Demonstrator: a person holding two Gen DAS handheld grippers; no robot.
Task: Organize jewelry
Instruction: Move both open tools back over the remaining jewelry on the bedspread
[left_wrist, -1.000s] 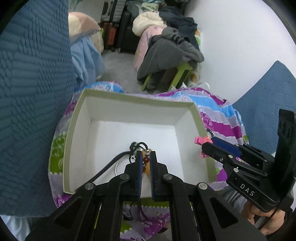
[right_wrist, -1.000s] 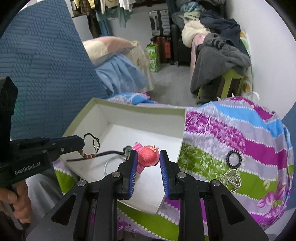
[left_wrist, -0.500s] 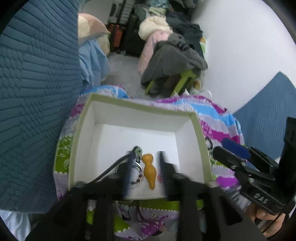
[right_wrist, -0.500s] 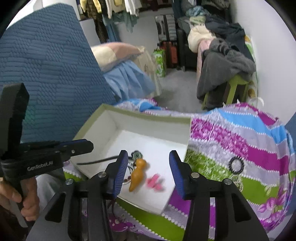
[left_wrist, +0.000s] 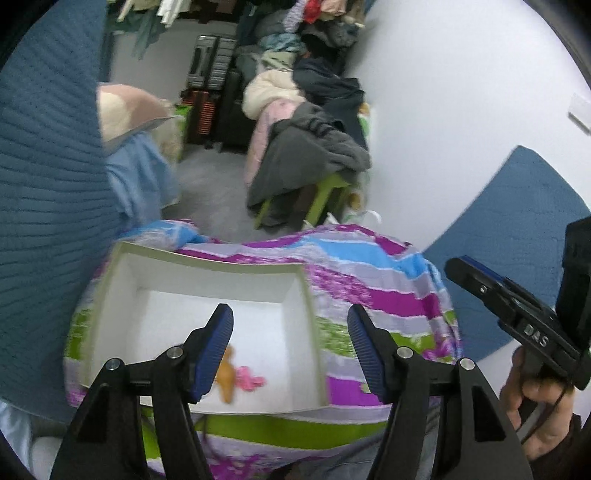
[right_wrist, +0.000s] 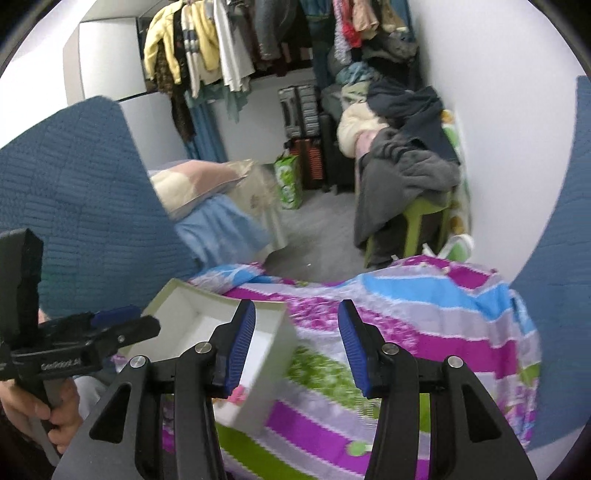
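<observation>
Claws: left claw (left_wrist: 290, 343) just opening, empty | right claw (right_wrist: 295, 343) apart, empty | charm (left_wrist: 226, 374), clip (left_wrist: 249, 378) below left claw in box (left_wrist: 207, 258); left nearer

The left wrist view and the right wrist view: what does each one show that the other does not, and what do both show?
Only the left wrist view shows the whole floor of the white box, with an orange piece and a pink piece lying on it, and the right gripper from the side.

Only the right wrist view shows the clothes rail and the left gripper from the side.

Both show the box, the striped cloth, and the grey garment on a green stool. Both grippers are open and empty; their jaws have just been opening.
</observation>
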